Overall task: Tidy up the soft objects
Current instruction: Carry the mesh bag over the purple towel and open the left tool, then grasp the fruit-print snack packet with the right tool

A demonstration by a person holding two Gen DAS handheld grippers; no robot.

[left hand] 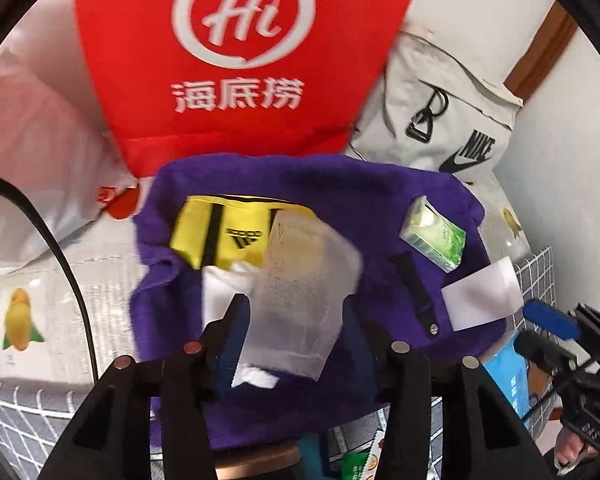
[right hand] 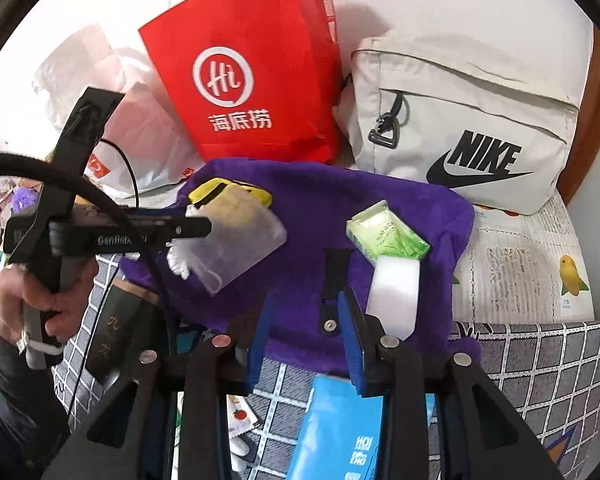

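Observation:
A purple fuzzy cloth [left hand: 340, 196] [right hand: 320, 208] lies spread in front of the bags. On it are a yellow Adidas pouch [left hand: 212, 232] [right hand: 230, 194], a green tissue pack [left hand: 434, 236] [right hand: 388, 232] and a white pad [left hand: 482, 296] [right hand: 394, 292]. My left gripper [left hand: 292, 332] [right hand: 196, 226] is shut on a translucent white mesh pouch [left hand: 300, 296] [right hand: 240, 240], held just above the cloth next to the yellow pouch. My right gripper [right hand: 304, 340] [left hand: 552, 320] is open over the cloth's near edge, beside the white pad.
A red Hi paper bag [left hand: 236, 60] [right hand: 252, 80] and a grey Nike bag [left hand: 440, 120] [right hand: 460, 120] stand behind the cloth. White plastic bags [left hand: 32, 160] lie at left. A blue packet [right hand: 340, 432] lies on the grey checked cover [right hand: 540, 380].

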